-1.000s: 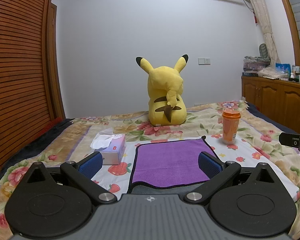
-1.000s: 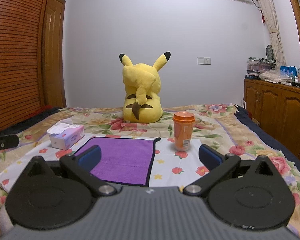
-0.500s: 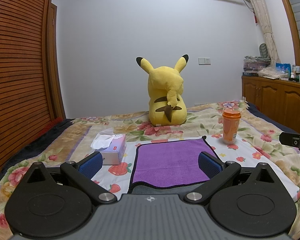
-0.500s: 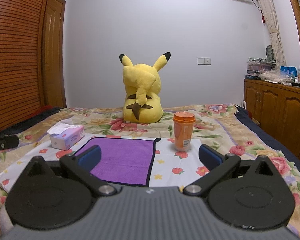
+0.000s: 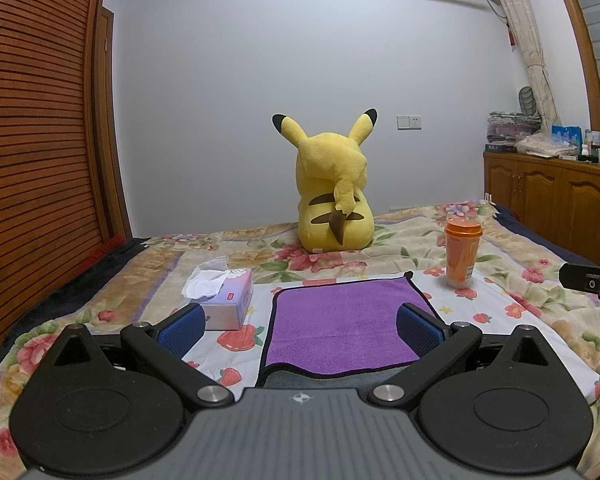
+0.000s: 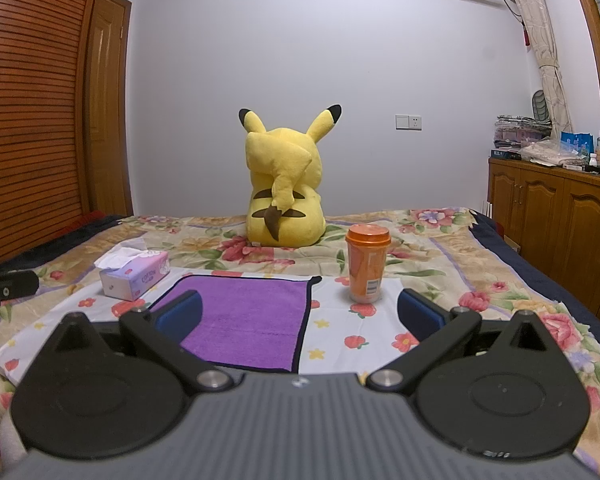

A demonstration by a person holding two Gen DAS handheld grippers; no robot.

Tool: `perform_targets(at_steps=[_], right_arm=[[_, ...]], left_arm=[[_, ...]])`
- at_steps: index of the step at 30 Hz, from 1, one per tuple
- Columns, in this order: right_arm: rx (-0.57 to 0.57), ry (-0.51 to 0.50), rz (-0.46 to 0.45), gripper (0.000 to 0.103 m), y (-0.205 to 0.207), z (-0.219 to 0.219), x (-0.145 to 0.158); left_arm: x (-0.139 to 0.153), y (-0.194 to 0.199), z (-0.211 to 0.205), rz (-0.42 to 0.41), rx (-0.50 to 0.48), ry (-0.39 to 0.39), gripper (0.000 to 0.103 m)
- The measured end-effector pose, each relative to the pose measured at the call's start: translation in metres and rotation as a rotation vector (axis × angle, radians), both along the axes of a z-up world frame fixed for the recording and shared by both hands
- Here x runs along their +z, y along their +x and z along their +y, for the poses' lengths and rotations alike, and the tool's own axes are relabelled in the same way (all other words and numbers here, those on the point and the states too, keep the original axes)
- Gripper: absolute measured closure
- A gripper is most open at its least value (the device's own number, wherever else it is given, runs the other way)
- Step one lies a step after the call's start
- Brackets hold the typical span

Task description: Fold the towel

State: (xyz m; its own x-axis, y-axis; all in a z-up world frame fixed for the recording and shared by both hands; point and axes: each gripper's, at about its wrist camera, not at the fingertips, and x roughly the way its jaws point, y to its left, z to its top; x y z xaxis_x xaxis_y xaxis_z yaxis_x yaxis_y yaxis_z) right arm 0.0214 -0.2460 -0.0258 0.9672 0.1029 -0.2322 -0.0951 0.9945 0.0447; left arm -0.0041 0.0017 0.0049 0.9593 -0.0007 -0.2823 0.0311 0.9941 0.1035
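Bedroom, floral bedspread (image 5: 400,248) on bed, white strawberry-print cloth (image 6: 340,332) on top. Purple towel (image 5: 344,324) flat on the cloth near its front edge, unfolded. Left gripper (image 5: 300,326) fingers wide apart, empty, above towel's near edge. Right gripper (image 6: 299,312) also spread, empty, off towel's right edge. Tissue box (image 5: 228,300) left of towel, orange cup (image 5: 462,254) right, yellow plush (image 5: 332,196) behind.

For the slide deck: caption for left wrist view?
Open left hand-held gripper above flat purple towel on floral bed, fold not yet begun.

Yellow plush (image 5: 334,188), orange cup (image 5: 462,254), tissue box (image 5: 226,300) on bed.
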Motion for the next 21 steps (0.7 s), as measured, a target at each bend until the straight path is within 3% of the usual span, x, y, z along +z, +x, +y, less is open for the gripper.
perform_targets(at_steps=[10,21], right_arm=[[0.002,-0.001,0.005,0.000,-0.001,0.000,0.000],[0.027,-0.020,0.076,0.000,0.014,0.008,-0.009]], left_arm=[[-0.001,0.003,0.000,0.006,-0.001,0.002,0.000],[-0.014,0.025,0.001,0.098,0.016,0.022,0.000]])
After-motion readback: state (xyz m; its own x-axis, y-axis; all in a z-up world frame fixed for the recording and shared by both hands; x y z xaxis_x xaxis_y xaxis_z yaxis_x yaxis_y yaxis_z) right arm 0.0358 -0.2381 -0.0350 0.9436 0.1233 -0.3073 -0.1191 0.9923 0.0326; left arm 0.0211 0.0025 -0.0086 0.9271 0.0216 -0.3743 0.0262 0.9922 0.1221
